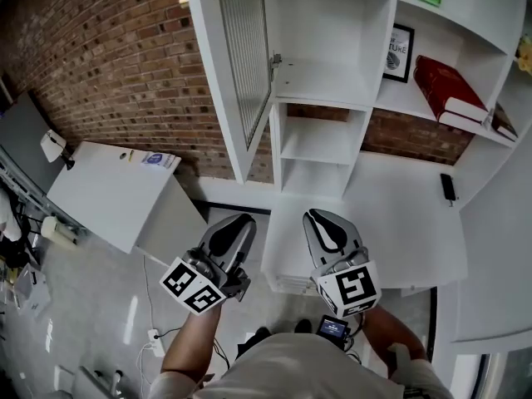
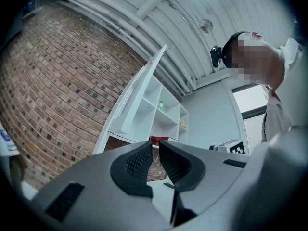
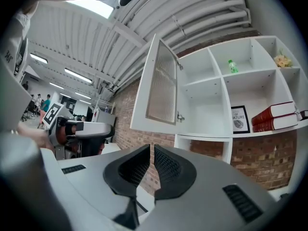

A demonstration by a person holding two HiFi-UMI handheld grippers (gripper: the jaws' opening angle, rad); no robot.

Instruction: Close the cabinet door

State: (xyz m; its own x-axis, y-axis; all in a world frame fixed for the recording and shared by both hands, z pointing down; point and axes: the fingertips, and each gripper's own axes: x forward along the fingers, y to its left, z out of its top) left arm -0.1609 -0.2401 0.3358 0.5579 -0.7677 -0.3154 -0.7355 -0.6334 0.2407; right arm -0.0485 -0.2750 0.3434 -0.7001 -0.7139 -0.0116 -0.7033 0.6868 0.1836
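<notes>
The top of the cabinet door (image 1: 243, 65) is cut off by the upper edge of the head view. In the left gripper view the door (image 2: 144, 88) shows nearly edge-on as a thin white slab, so its ribbed pane cannot be seen there. Only the right gripper view takes in the whole door (image 3: 161, 88). The small metal fittings along its inner edge are too small to make out.

The door stands upright with its long axis vertical, beside the upper left compartment of the white shelf unit (image 1: 332, 98). It is swung wide out, roughly square to the shelf front, and its free edge points away from the brick wall (image 1: 108, 56) toward the person.

Both grippers hang low, well apart from the door, by the white surface (image 1: 399, 214). The left gripper (image 1: 238, 223) keeps a slim gap between its jaws with nothing in it. The right gripper (image 1: 318, 217) has its jaws all but together, also empty. Red books (image 1: 449, 90) lie on a shelf to the right
</notes>
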